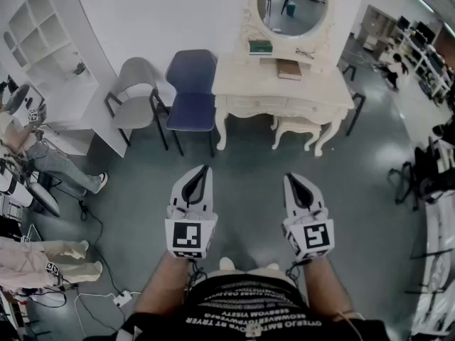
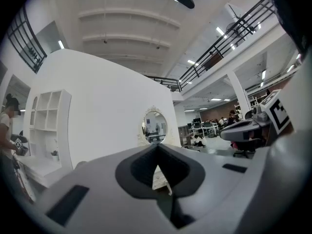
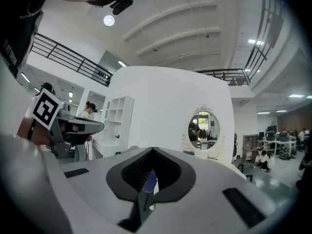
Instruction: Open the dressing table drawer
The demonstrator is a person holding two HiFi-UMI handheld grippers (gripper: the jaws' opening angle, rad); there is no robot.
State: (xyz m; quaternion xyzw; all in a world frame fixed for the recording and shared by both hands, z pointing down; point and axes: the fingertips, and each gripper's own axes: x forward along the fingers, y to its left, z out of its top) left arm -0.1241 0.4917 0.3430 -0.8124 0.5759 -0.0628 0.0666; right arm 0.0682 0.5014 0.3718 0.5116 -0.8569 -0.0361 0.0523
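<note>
The cream dressing table (image 1: pixel 245 84) stands against the white wall across the floor, well ahead of both grippers. Its front holds two drawers (image 1: pixel 252 106), both closed, and an oval mirror (image 1: pixel 293 4) rises behind it. A matching stool (image 1: pixel 296 127) is tucked under it. My left gripper (image 1: pixel 205 168) and right gripper (image 1: pixel 290 178) are held side by side, level, pointing at the table, both shut and empty. In the left gripper view the mirror (image 2: pixel 155 126) shows above the jaws. The right gripper view has the mirror (image 3: pixel 204 128) to the right of the jaws.
A blue chair (image 1: pixel 192 94) and a grey chair (image 1: pixel 135 98) stand left of the table. A white shelf unit (image 1: pixel 50 41) fills the far left. People (image 1: pixel 50 162) and floor cables (image 1: pixel 99 275) are at the left, office chairs (image 1: pixel 419 176) at the right. A book (image 1: pixel 289 69) lies on the tabletop.
</note>
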